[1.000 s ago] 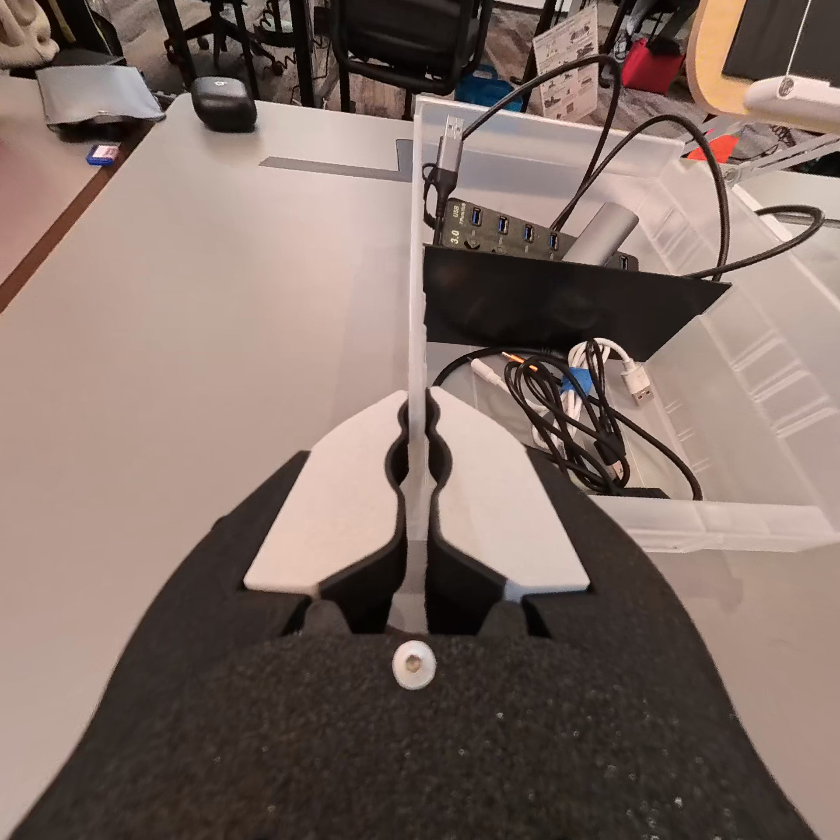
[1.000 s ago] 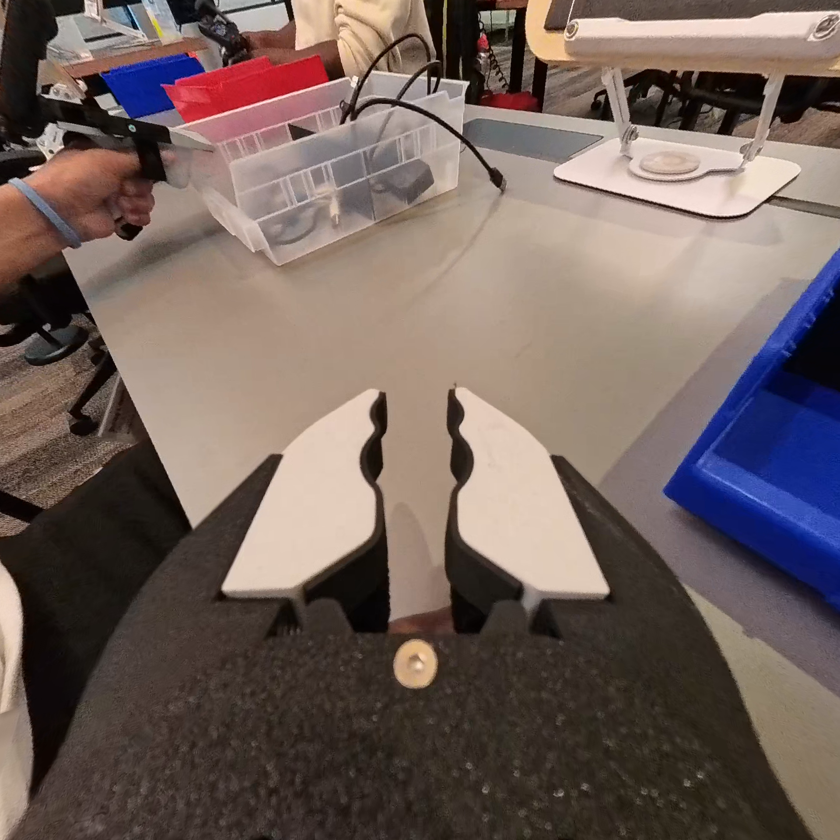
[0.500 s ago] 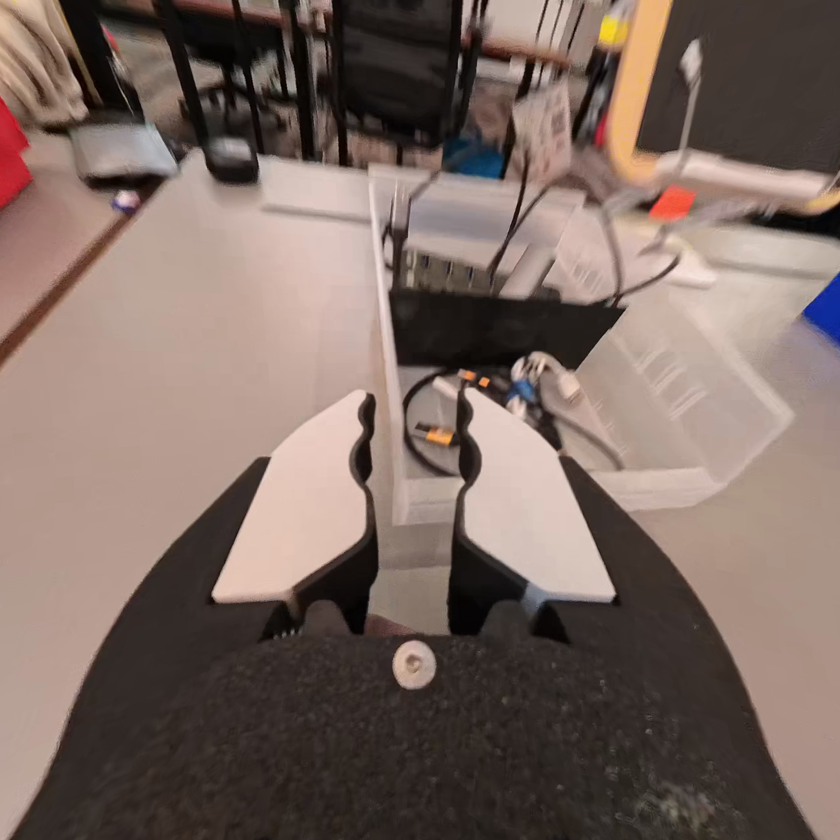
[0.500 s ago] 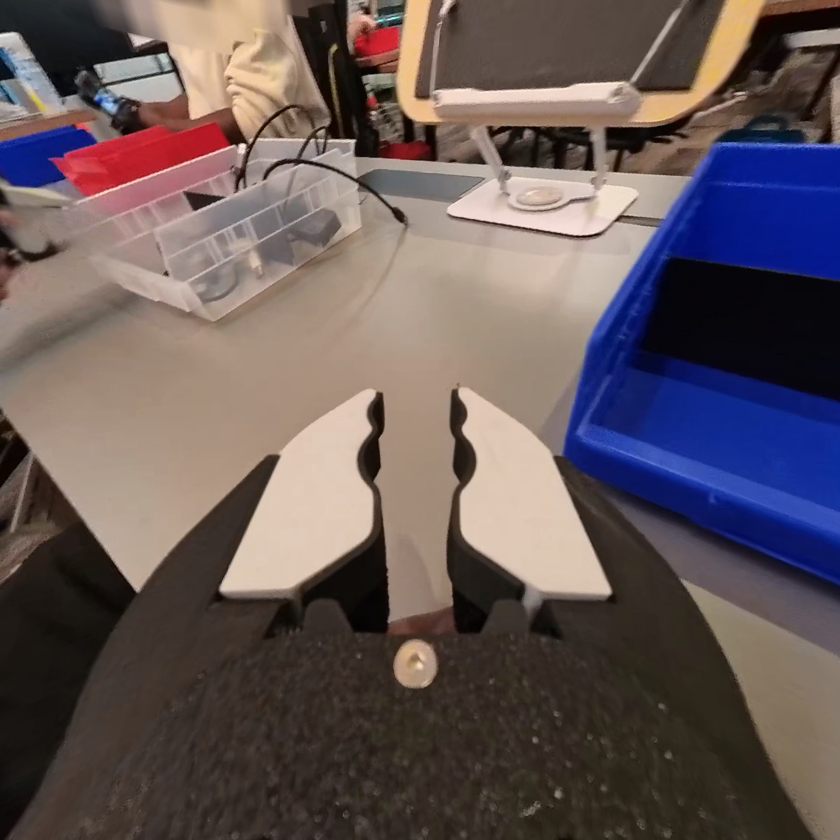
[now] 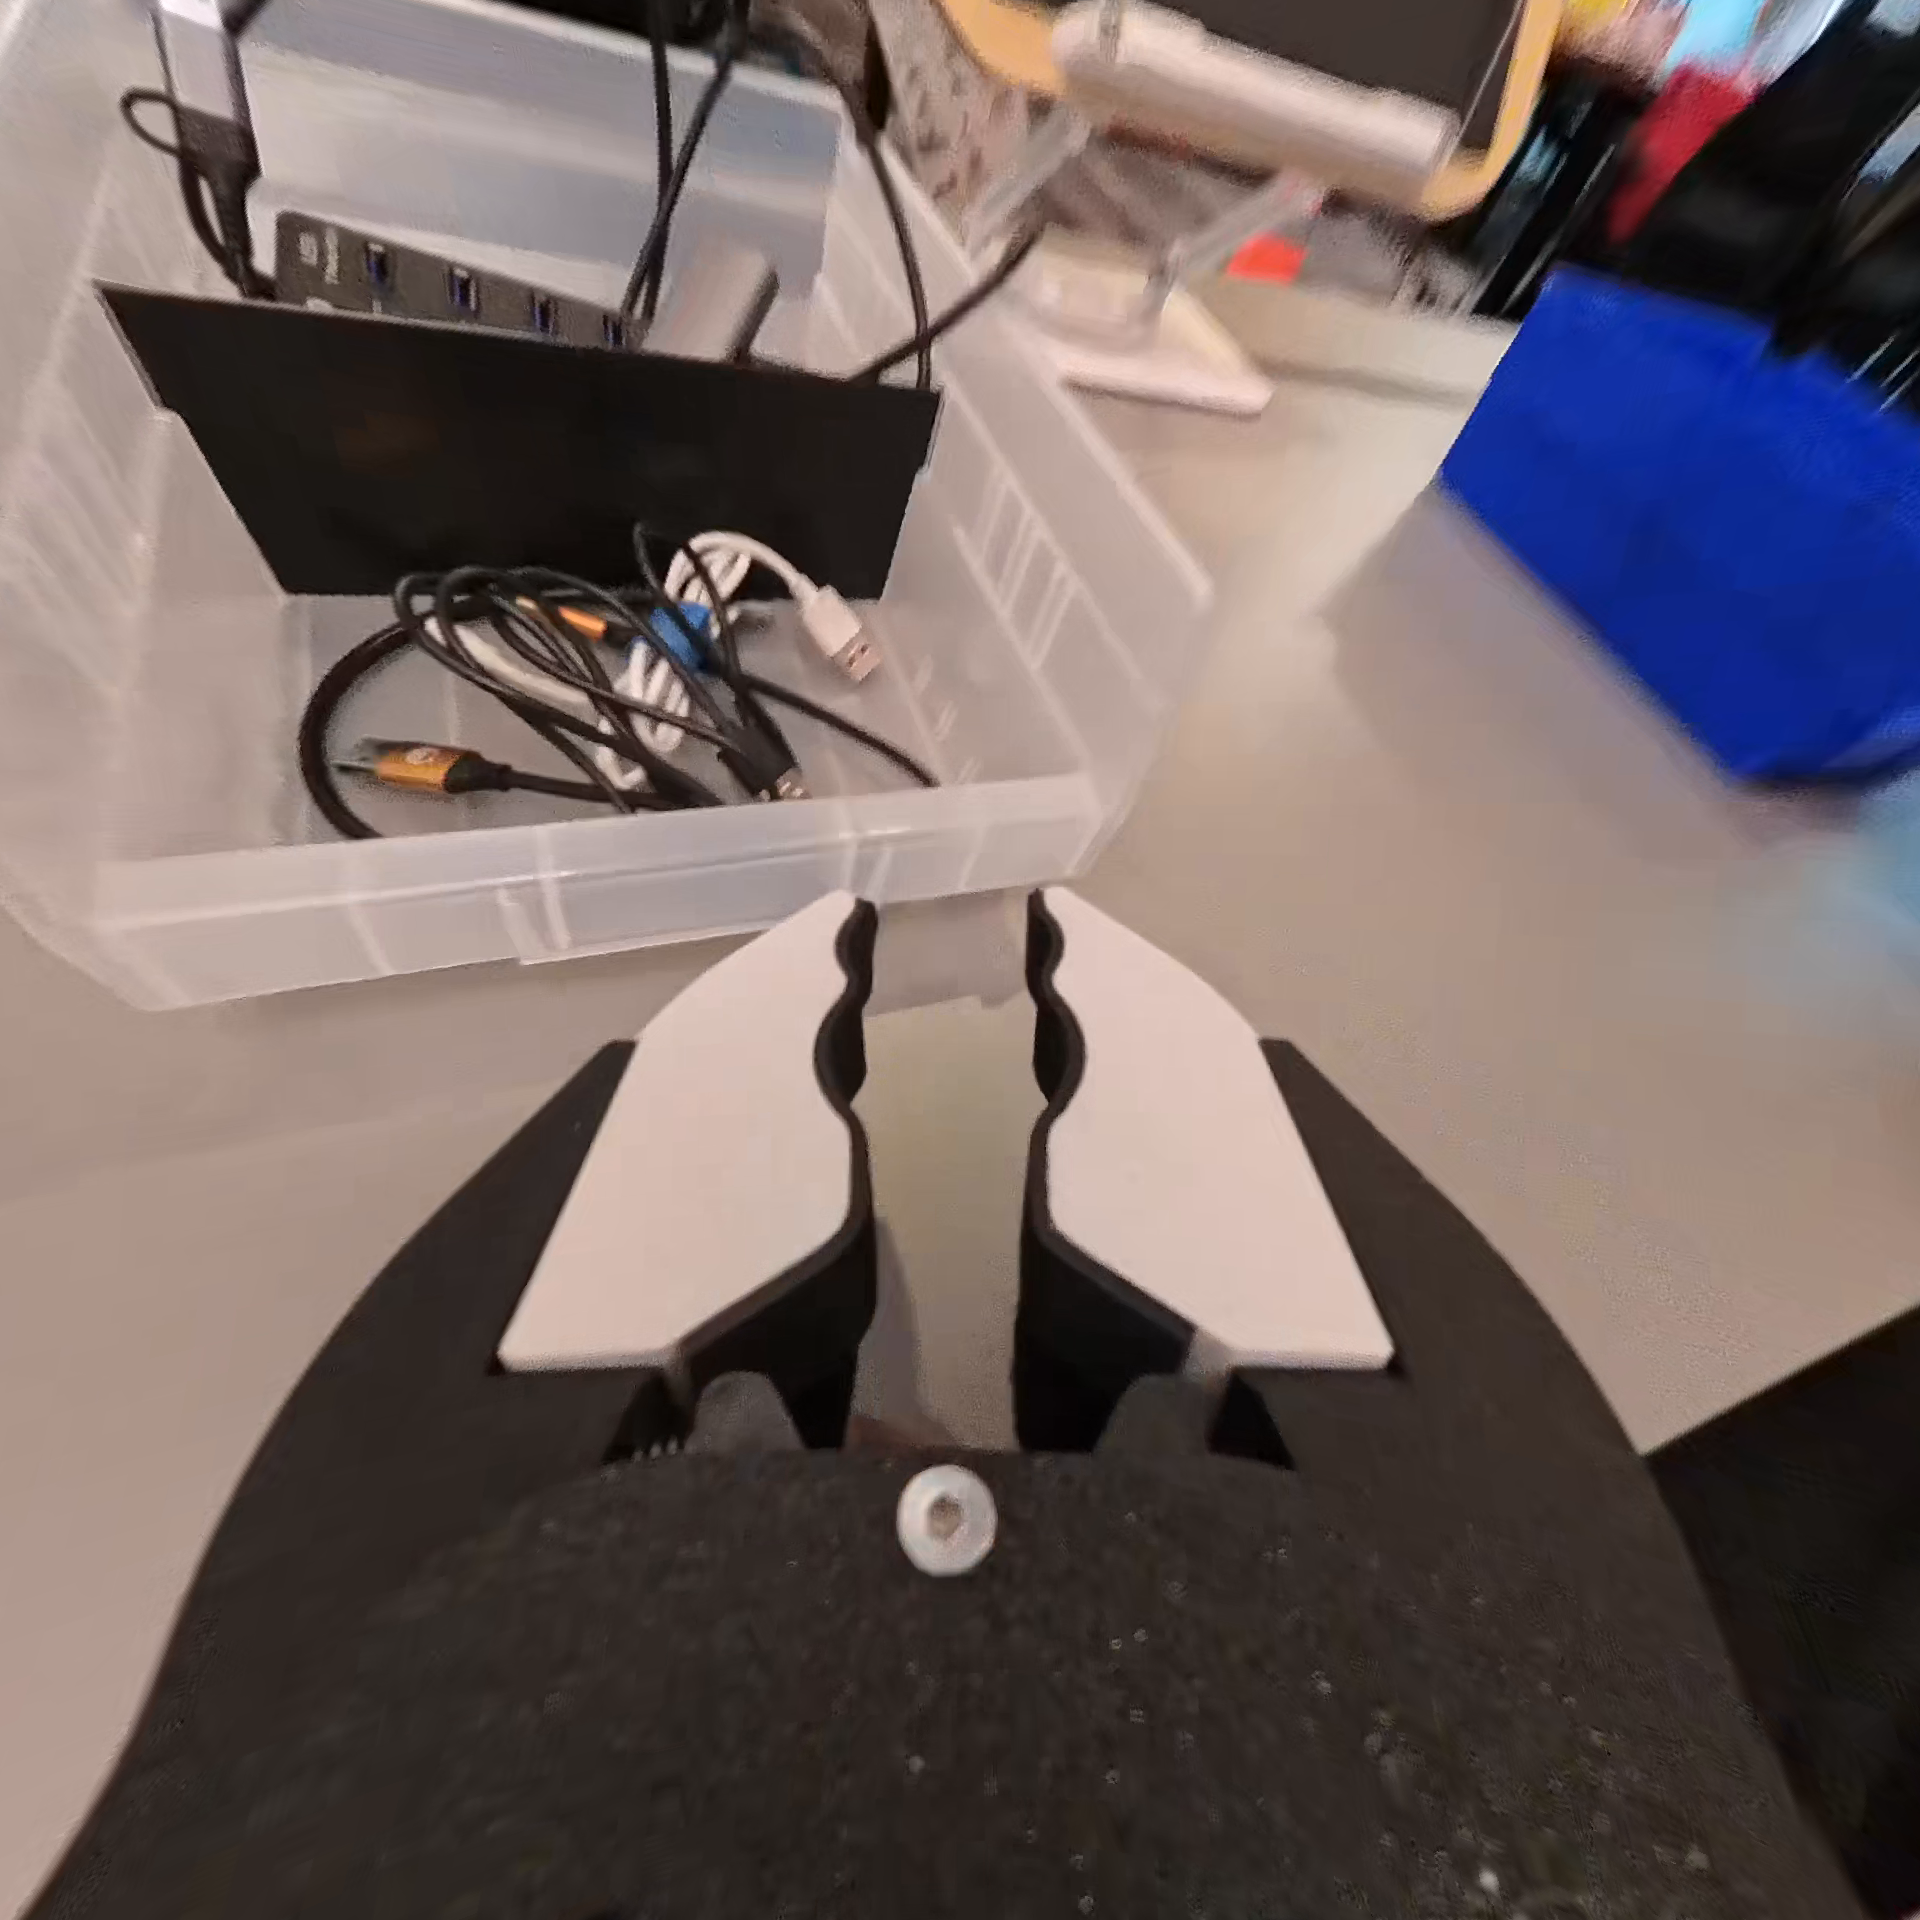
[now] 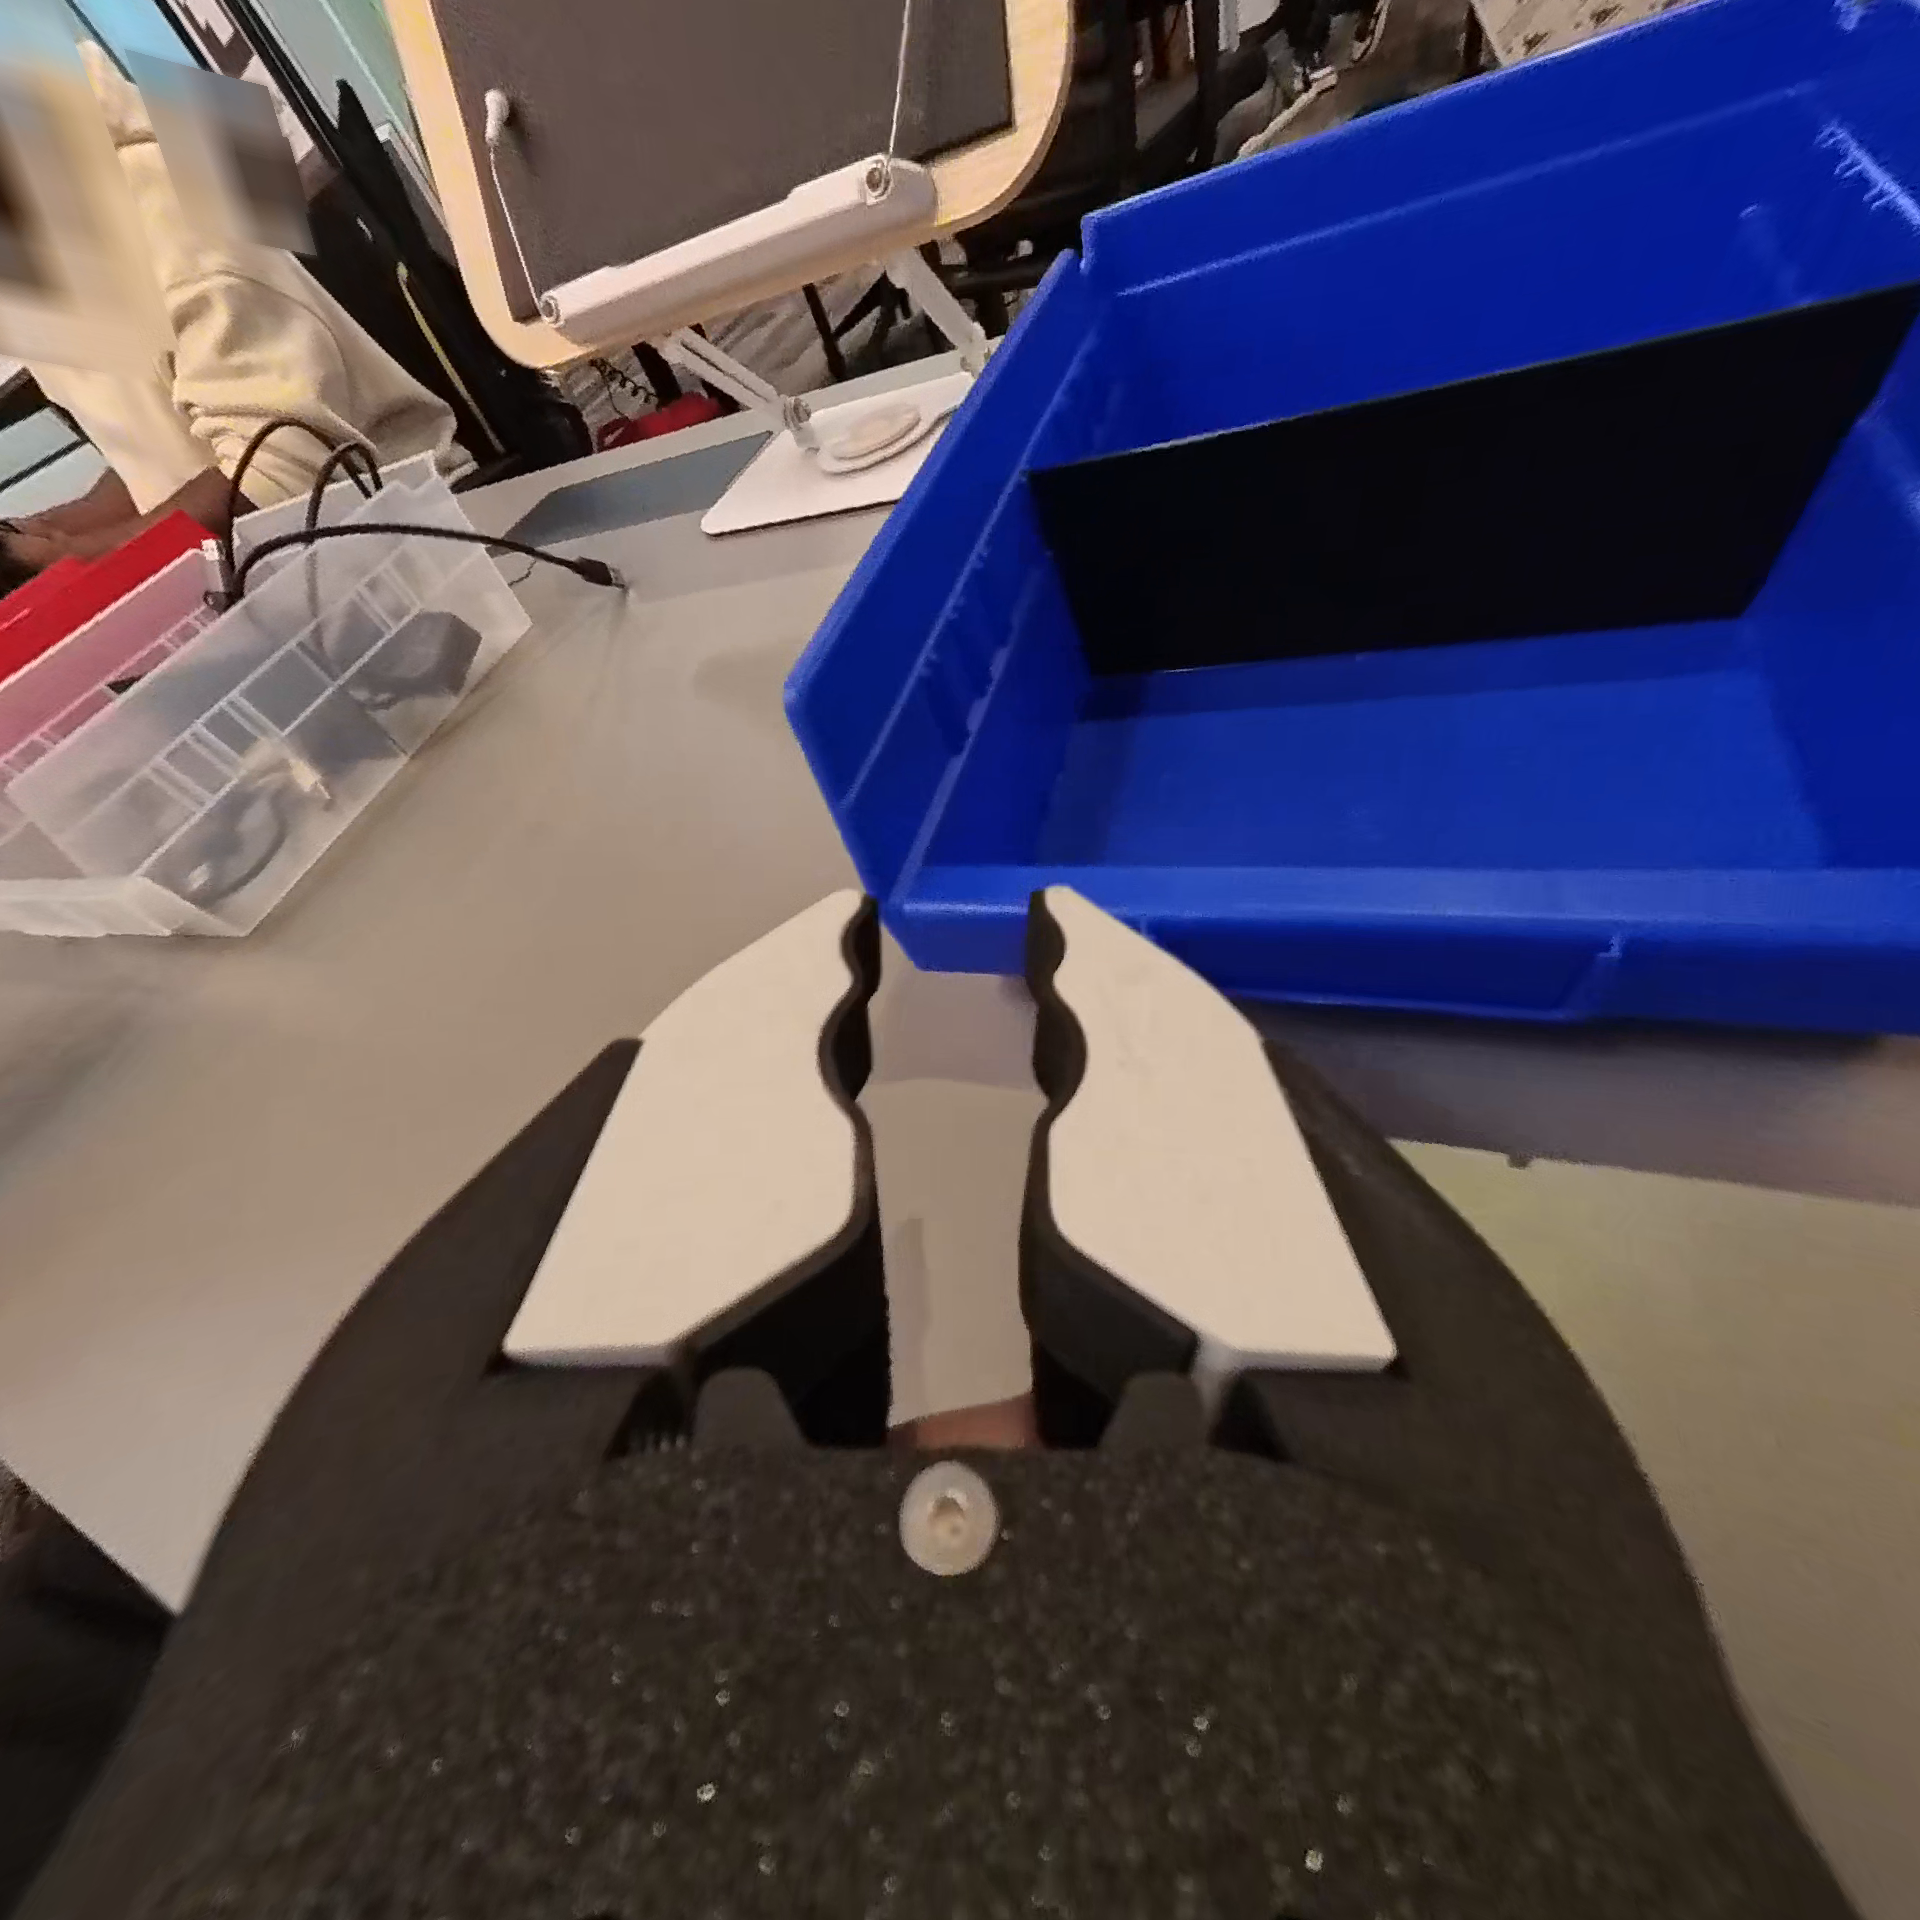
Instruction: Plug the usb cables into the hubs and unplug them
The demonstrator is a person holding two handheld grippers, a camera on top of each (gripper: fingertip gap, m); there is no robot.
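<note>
Left hand-held gripper [image 5: 951, 920]: jaws parted by a narrow gap, nothing between them, poised above the counter [image 5: 1351, 987] at the near right corner of the clear bin [image 5: 582, 894].

Right hand-held gripper [image 6: 954, 914]: likewise narrowly parted and empty, its tips at the near left corner of the blue bin [image 6: 1247, 935], well apart from the clear bin, which sits at 10 o'clock in the right wrist view.

Front compartment of the clear bin, 11 o'clock in the left wrist view: a tangle of USB cables [image 5: 623, 675]. An orange-sleeved plug [image 5: 410, 767] lies at the left of the heap; a white cable's plug [image 5: 842, 639] sticks out at the right. A black divider [image 5: 540, 457] closes the compartment behind.

Beyond the divider: a black hub [image 5: 447, 286] with a row of ports and a silver hub [image 5: 717, 296] beside it. Dark cables rise from this area; which are seated cannot be told.

Handling assessment: the cables appear light and limp, and lifting one will likely drag its neighbours. The rigid plug housings are the sound grip points, taken across the flat faces. The white plug looks the freest. The hubs seem light and may shift under insertion force; bracing with the second gripper is advisable.
</note>
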